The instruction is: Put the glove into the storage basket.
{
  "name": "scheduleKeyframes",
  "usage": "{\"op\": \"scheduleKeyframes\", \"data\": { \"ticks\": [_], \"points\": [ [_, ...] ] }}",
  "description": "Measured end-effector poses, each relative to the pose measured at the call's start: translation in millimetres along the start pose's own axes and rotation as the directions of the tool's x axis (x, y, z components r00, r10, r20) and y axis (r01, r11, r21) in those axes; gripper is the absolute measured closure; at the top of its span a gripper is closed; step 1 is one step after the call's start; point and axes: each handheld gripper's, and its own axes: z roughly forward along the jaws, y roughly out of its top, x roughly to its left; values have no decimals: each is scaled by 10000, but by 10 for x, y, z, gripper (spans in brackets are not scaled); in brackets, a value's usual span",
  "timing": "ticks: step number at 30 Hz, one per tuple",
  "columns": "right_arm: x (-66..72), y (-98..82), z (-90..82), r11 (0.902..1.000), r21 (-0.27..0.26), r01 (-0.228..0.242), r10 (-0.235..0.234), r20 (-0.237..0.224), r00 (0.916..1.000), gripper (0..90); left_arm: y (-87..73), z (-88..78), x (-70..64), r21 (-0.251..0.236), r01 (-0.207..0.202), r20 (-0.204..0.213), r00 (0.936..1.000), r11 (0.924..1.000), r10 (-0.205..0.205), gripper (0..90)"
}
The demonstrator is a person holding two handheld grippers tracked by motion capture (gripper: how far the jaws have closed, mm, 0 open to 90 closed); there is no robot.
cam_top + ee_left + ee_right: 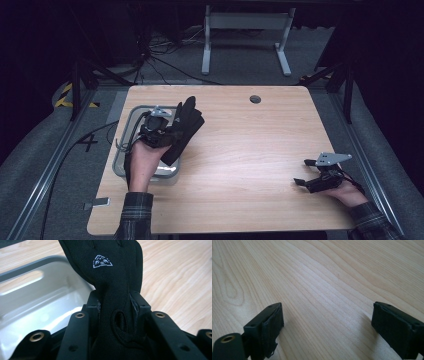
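**Black glove clamped over the tray**

Black glove [183, 125] hangs in the left gripper [159, 125] over the grey tray [121, 150] at the table's [250, 150] left side, perhaps clear of it. Left gripper view: both pads pinch the glove [110, 277] at its cuff. Right gripper view: the right gripper [327, 327] stands wide apart, holding nothing, above bare wood.

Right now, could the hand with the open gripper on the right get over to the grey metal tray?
Probably yes, though it is a long way. The right gripper rests near the right edge of the wooden table with bare wood across to the grey metal tray. But the left gripper, holding a black glove, is there.
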Motion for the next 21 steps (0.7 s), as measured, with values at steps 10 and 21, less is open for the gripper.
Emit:
{"op": "scheduleKeyframes", "data": {
  "ticks": [10,21],
  "points": [
    [0,0,0,10000,-1,-1,1,1,10000,112,-252,22,360,401,682,-902,9938,9969,-644,668],
    [0,0,0,10000,-3,0,0,3,10000,112,-425,190,597,1074,1204,-1149,9875,9869,-1079,663]
  ]
}}
